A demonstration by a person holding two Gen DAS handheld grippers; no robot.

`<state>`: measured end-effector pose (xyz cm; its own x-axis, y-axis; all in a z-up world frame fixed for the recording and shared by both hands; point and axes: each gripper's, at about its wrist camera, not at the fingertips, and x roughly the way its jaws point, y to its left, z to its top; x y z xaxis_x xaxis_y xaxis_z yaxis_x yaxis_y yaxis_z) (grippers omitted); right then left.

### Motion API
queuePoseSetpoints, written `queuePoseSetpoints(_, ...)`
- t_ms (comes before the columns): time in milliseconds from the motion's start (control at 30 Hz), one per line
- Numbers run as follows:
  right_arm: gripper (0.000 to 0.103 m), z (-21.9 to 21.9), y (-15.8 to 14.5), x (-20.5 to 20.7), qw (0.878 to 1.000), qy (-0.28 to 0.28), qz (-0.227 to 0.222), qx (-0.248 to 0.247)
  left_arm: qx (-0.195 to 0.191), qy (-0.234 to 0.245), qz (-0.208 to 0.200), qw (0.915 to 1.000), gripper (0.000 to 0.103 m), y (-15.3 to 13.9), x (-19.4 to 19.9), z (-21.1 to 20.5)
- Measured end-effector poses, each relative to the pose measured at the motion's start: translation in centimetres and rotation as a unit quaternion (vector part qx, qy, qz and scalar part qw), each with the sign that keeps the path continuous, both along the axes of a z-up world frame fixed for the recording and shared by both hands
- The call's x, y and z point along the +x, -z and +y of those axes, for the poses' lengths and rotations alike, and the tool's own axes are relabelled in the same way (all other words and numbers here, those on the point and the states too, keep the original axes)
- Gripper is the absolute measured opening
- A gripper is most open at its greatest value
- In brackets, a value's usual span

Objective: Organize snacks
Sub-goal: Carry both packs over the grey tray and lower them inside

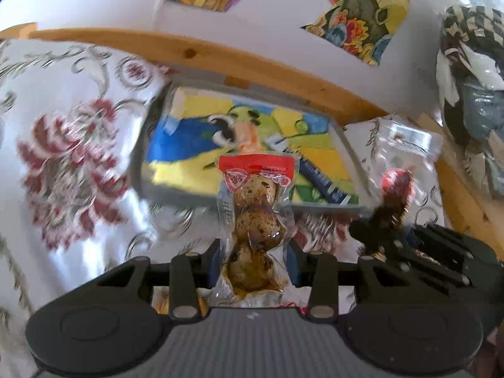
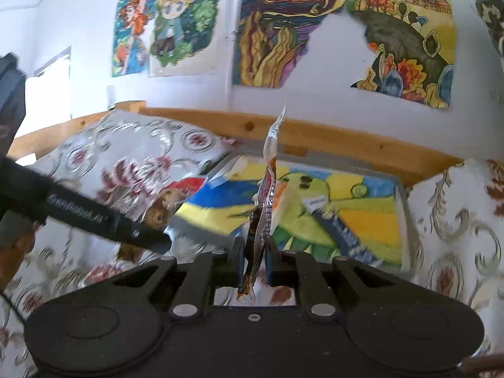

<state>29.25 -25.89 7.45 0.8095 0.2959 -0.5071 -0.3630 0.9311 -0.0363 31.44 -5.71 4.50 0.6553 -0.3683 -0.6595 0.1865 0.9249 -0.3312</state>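
Lowest in the left wrist view, the left gripper (image 1: 253, 252) has its jaws closed onto a clear quail egg packet (image 1: 255, 220) with a red top band; three speckled eggs stand stacked at frame centre, the lowest between the jaws. At right centre of that view, the right gripper (image 1: 409, 245) appears as a dark body carrying a second snack packet (image 1: 395, 189).

In the right wrist view, the right gripper (image 2: 255, 258) has its jaws nearly closed on that packet (image 2: 267, 189), seen edge-on and rising upright at centre. The left gripper (image 2: 94, 217) enters from the left edge.

Beyond both packets lies a grey tray (image 1: 343, 138) with a yellow, blue and green picture inside, on a floral tablecloth (image 1: 69, 163). A wooden rail (image 2: 346, 145) and wall drawings (image 2: 283, 25) fill the upper frame.
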Motion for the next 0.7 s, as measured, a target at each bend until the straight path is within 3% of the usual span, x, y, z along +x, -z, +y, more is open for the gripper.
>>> queuePoseSetpoints(300,0.013,-1.9,0.6,7.8,0.997,0.049,0.032,0.045,0.029,0.008,-0.008,0.9995,0.044,1.0,5.6,-1.5)
queuePoseSetpoints(500,0.013,-1.9,2.5,12.2,0.996,0.07,0.044,0.038,0.018,-0.027,-0.007,0.9995,0.044,2.1,10.0,-2.1)
queuePoseSetpoints(700,0.013,-2.1,4.3,14.1,0.995,0.068,0.064,0.03,0.021,-0.064,-0.001,0.9977,0.044,2.9,13.0,-2.0)
